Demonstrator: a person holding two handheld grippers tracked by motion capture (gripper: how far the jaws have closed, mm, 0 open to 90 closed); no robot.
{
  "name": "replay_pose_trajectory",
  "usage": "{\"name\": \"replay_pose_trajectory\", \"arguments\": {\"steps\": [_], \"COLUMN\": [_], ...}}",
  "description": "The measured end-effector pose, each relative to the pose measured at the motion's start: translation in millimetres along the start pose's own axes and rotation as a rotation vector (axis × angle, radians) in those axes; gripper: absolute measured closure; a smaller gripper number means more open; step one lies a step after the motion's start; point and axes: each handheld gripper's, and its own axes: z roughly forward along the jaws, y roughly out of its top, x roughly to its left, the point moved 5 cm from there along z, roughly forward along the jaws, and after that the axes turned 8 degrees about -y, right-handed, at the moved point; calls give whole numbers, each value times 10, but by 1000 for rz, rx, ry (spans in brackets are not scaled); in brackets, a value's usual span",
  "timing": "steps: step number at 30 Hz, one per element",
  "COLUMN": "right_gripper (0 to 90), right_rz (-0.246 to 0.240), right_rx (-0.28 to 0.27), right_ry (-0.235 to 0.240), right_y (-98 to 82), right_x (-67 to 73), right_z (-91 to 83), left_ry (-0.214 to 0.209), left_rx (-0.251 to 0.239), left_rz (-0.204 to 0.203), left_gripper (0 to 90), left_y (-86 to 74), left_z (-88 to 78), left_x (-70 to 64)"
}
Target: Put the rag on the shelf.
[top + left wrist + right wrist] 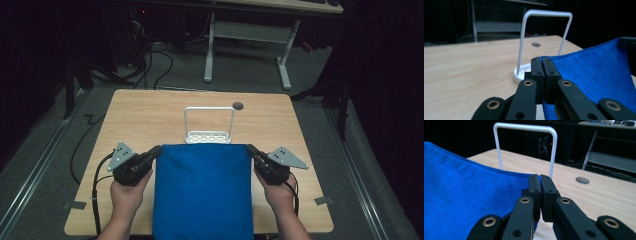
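Holding one blue cloth [202, 192] stretched between two tools: the left tool [156, 151] is pinching the cloth's far left corner, and the right tool [251, 151] is pinching its far right corner. In the left gripper view the left tool [541, 65] is showing both jaws pressed together on the cloth [596, 72] edge, with the fabric running off to the right. In the right gripper view the right tool [537, 185] is likewise clamping the cloth [466, 195] corner, jaws closed on it, with the fabric running off to the left. The cloth is hanging taut between the two corners over the near half of the tabletop [140, 117], its near edge reaching past the tabletop's front edge in the high view. One white wire rack [208, 125] is standing upright on the tabletop just beyond the cloth's far edge, roughly centred between the tools. One round hole [238, 105] is sitting in the tabletop just beyond the rack's right post. Two hands are in frame: left hand [127, 192], right hand [280, 192], each gripping its tool from behind. One desk frame [247, 47] is standing on the floor beyond the tabletop.
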Motion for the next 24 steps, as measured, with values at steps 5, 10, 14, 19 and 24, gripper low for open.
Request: {"name": "replay_pose_trajectory", "arguments": {"steps": [5, 10, 14, 19, 24], "right_gripper": [889, 889, 889, 889, 889], "right_rz": [-15, -20, -32, -40, -36], "right_rx": [-40, -81, -107, -134, -152], "right_ry": [-13, -20, -24, -32, -34], "right_y": [207, 463, 659, 863, 1012], "right_x": [-11, -42, -60, -95, -141], "right_z": [3, 5, 33, 73, 105], "left_ry": [-6, -1, 3, 6, 19], "left_rx": [-18, -33, -52, -65, -88], "left_rz": [16, 43, 56, 58, 85], "left_gripper": [892, 892, 892, 892, 892], "left_y": [193, 418, 602, 766, 948], "left_z": [24, 67, 126, 191, 194], "left_x": [-3, 7, 19, 72, 83]}}
